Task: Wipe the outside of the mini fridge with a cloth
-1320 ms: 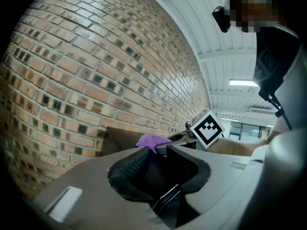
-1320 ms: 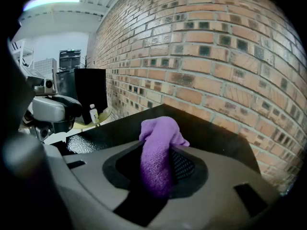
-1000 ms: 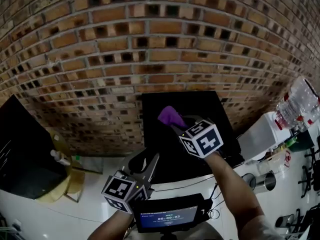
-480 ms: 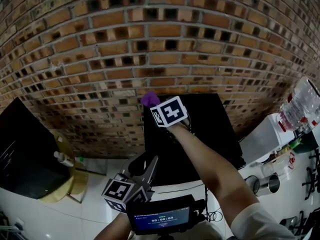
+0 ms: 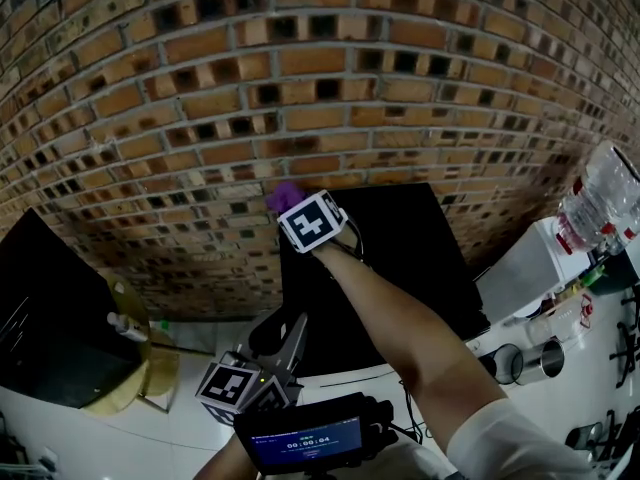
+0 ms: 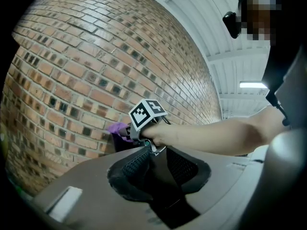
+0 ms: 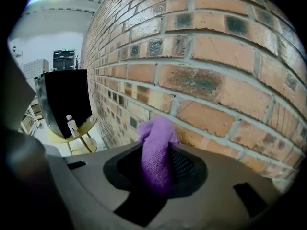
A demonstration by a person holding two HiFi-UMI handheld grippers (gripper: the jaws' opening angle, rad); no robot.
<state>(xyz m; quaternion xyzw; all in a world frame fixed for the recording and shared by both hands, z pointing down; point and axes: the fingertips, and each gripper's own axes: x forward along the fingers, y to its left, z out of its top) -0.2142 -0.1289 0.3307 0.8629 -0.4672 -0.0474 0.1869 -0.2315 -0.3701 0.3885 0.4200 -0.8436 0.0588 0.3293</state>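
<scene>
Brick wall (image 5: 300, 68) stood behind it all; the right gripper (image 7: 158, 169) had its jaws squeezed on the purple cloth (image 7: 154, 138), at the back left corner of the black mini fridge (image 5: 410, 238), just beside the bricks; the left gripper (image 6: 156, 164) had its jaws a little apart, with nothing in them, low by the fridge's front.
</scene>
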